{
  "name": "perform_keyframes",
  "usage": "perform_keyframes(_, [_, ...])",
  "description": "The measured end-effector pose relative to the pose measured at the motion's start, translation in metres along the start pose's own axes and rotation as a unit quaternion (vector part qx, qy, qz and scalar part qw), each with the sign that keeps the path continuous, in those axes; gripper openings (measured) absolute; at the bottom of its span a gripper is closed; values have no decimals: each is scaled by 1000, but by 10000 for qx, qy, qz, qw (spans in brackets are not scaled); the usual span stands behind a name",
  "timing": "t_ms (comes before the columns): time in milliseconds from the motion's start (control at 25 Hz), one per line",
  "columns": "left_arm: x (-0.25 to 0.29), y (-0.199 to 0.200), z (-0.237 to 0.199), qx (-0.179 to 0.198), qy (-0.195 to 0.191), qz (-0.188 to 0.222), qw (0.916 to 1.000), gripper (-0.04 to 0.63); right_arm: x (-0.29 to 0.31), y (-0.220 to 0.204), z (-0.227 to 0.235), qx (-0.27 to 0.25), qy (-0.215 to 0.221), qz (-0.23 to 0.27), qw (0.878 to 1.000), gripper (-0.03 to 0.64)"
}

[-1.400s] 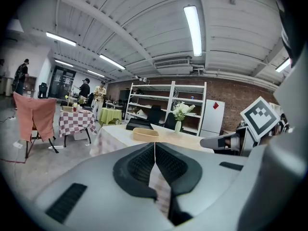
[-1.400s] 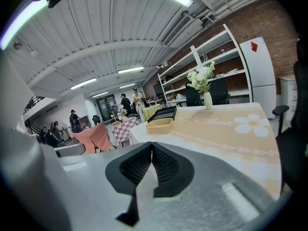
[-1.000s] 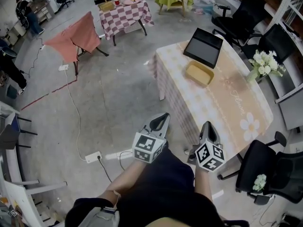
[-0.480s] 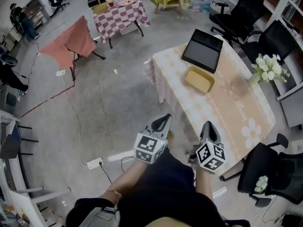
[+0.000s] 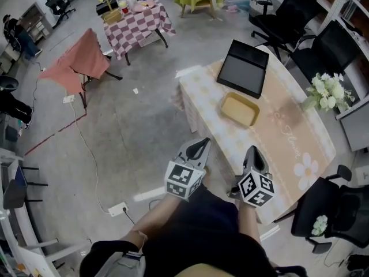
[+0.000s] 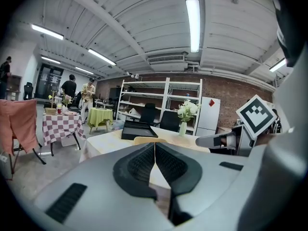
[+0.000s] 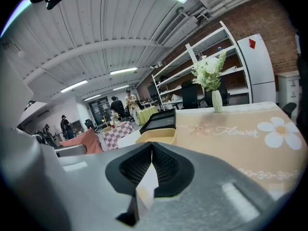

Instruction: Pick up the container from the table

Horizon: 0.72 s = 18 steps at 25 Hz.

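1. Left gripper [image 5: 199, 143]: jaws shut, pads pressed together, nothing between them. It sits just off the near side of the table [image 5: 288, 140].
2. Right gripper [image 5: 252, 150]: jaws also closed tight and empty. It is at the table's near edge, and the tabletop runs ahead and to its right.
3. The grippers are side by side, close together, both aimed at the table and tipped a little downward.
4. Container [image 5: 240, 109]: a shallow yellow rectangular tray, flat on the table. It is ahead of both grippers, clear of both and untouched. In each gripper view it shows just past the jaw tips.
5. Black tray [image 5: 242, 68]: also on the table, just beyond the container and farther from the grippers.
6. Vase of white flowers [image 5: 327, 91]: on the table, well ahead and to the right of the right gripper.
7. The tablecloth is beige with a daisy print. In the right gripper view the daisy lies to that gripper's right.
8. Checkered table [image 5: 135, 25]: far ahead and to the left of the left gripper, across the open floor.
9. Black office chairs [image 5: 291, 16]: beyond the table's far side.
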<state>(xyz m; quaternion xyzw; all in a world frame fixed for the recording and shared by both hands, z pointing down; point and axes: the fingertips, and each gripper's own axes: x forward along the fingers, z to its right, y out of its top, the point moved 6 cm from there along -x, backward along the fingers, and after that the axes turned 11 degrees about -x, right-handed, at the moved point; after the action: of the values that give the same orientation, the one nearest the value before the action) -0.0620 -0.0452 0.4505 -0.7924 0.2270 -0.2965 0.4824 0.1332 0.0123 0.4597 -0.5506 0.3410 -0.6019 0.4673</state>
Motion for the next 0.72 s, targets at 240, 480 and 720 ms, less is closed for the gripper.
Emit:
perform_keyframes(240, [26, 14, -16, 24, -96, -68, 9999, 12, 29, 13, 0, 20, -36, -6, 10000, 5])
perform_keyframes(480, [49, 24, -30, 37, -176, -122, 9998, 12, 56, 22, 2, 55, -107, 1, 9999, 5])
perform_keyframes(720, [66, 32, -48, 21, -168, -175, 9997, 12, 83, 30, -2, 84, -139, 26, 9999, 5])
